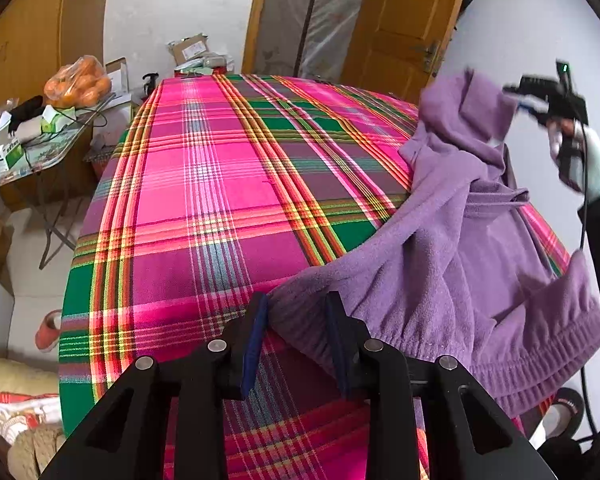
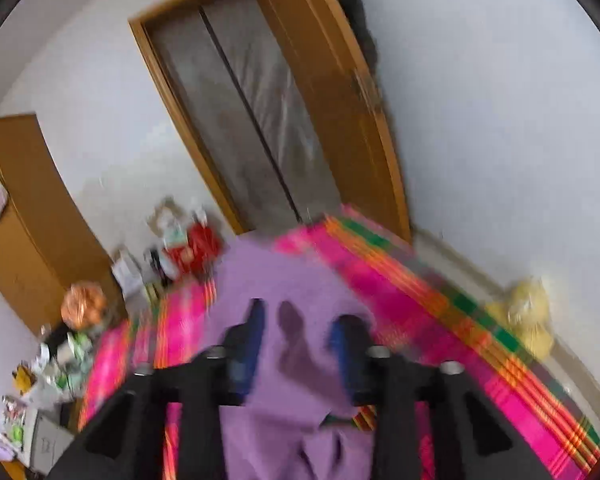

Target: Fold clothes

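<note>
Fleece (image 1: 452, 248) hangs between us — our left gripper (image 1: 296, 312) clamps its hem to anchor that corner on the bed (image 1: 204, 184). Our right gripper (image 2: 298, 320) stands apart, empty, above the cloth — free to regrasp.

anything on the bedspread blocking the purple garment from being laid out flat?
Nothing visible. The plaid bedspread left of the purple garment is bare up to its far edge. The clutter, a bag of oranges and boxes, sits off the bed. The left gripper has the garment's edge between its fingers.
</note>
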The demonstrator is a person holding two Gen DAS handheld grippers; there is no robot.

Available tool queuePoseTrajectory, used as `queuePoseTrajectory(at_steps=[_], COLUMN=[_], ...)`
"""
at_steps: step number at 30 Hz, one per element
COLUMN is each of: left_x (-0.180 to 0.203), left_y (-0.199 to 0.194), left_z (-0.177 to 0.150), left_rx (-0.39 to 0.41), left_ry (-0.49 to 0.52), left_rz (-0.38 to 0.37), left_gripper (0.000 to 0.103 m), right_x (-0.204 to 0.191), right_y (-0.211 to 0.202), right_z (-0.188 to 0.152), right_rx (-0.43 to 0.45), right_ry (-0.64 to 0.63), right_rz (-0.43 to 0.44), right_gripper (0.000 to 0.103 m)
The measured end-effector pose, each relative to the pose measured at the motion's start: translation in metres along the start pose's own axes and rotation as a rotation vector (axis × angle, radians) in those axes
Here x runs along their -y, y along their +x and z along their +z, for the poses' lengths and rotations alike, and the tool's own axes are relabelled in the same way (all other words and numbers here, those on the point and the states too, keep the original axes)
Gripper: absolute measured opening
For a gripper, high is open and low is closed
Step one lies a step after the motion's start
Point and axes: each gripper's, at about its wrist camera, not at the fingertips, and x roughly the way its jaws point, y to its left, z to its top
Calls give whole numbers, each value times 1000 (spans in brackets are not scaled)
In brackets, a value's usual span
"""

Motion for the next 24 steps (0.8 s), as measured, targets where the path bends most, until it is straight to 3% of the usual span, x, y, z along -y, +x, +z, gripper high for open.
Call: queuePoseTrajectory(at_steps=[2,4,10,12,17,22,24], left_x=[-2,-1,-4,-6,-11,-11,-9], left_y=[-1,-1,-5,-6,-13,-10,-4], left_z=[-2,-3,-4,-4,-2,4,6], left_rx=[5,10,29,35,59,44,24], left_ry=[-4,-9,-34,-54,-77,-65,-54], left_rz=[6,9,9,-1,4,-37,-47], left_gripper=[27,26,24,24,24,38,38], right_x=[-3,-15,-88,-102,-114,-110,-111], right_y=[1,-3,-38,-45,-38,-42,-40], right_z=[-14,-28,-99,-123,-164,-182,-186], right_rx=[-24,-43,-87,-101,-155,-160,-152], right_ry=[-65,-173,-716,-840,-1016,-1106,-1134], right_rz=[23,106,381,427,432,385,359], right_gripper=[41,41,41,41,41,43,43])
